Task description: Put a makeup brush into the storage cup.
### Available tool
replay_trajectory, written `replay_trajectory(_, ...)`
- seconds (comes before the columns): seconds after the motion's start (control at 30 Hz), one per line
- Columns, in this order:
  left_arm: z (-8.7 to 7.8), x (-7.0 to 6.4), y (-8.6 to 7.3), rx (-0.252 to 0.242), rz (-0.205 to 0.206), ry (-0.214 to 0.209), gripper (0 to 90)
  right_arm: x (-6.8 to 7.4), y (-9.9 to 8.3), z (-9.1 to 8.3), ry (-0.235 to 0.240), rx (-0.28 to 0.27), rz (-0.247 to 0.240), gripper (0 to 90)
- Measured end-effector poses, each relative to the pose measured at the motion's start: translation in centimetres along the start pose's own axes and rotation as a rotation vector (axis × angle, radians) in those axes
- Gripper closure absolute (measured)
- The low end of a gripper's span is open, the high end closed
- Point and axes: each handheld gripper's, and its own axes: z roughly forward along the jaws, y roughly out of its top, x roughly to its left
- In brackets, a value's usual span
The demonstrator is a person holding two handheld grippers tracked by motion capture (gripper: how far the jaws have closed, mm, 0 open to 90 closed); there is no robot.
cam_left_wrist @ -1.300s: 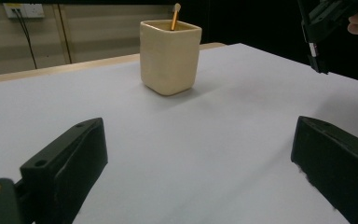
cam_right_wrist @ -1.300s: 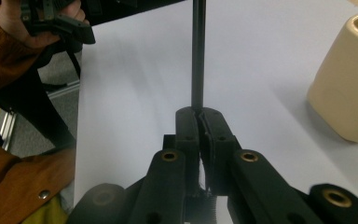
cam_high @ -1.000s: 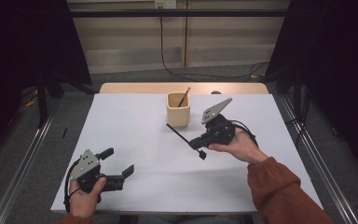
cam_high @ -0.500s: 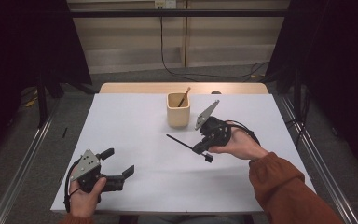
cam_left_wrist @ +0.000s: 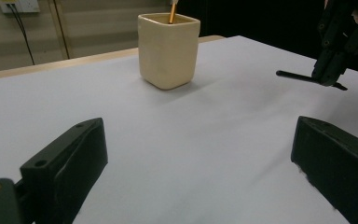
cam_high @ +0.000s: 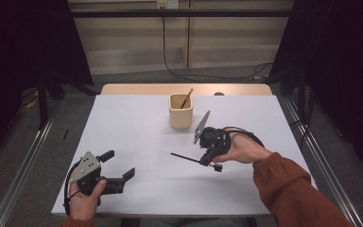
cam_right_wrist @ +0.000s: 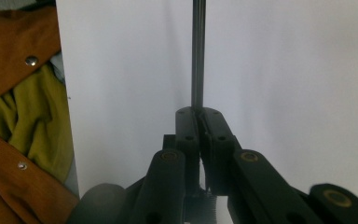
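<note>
Left tool (cam_high: 118, 171): held low near the front-left of the desk, jaws spread wide apart, nothing between them.
Left hand (cam_high: 86, 195): wrapped around the tool's body from below.
Right tool (cam_high: 207, 160): jaws pinched tight together, tilted over, pointing left and down toward the desk.
Right hand (cam_high: 242, 149): gripping from the right side, rust-orange sleeve (cam_high: 293, 194) coming in from the bottom right.

High view looks forward and down over the whole white table (cam_high: 137, 137). Left gripper view sits low, facing the cream cup (cam_left_wrist: 168, 43) beyond its fingers (cam_left_wrist: 67, 161), shared with high view. Right gripper view stares close along its fingers (cam_right_wrist: 219, 140).
</note>
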Motion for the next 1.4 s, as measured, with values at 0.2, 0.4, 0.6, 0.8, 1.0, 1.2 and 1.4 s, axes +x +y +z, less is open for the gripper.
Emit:
replay_trajectory(0.2,-0.4,-0.1,0.3,-0.007,0.014,-0.017,3.5,-0.1,-0.3,0.1,0.007,0.032,0.001,86.1)
replay_trajectory(0.4,-0.7,-0.4,1.2,-0.017,0.007,-0.035,3.5,-0.2,-0.6,0.1,-0.005,0.037,0.018,86.1)
replay_trajectory(0.6,-1.3,-1.8,3.0,-0.032,0.039,-0.08,2.8,-0.1,-0.9,0.1,0.015,0.022,0.01,86.1)
replay_trajectory(0.8,-1.0,-1.8,3.5,-0.049,0.055,-0.098,2.8,-0.2,-1.1,-0.1,0.017,-0.005,0.01,86.1)
replay_trajectory(1.0,0.2,-1.8,4.5,-0.046,0.07,-0.128,2.8,0.0,-1.0,0.0,0.03,0.007,0.012,86.1)
replay_trajectory(1.2,1.9,-1.9,5.4,-0.015,0.085,-0.22,2.7,-0.2,-0.9,0.2,0.045,0.018,0.007,86.1)
replay_trajectory(1.4,4.0,-1.8,6.2,0.03,0.063,-0.277,2.2,-1.0,-1.5,-0.3,0.019,-0.014,0.03,86.1)
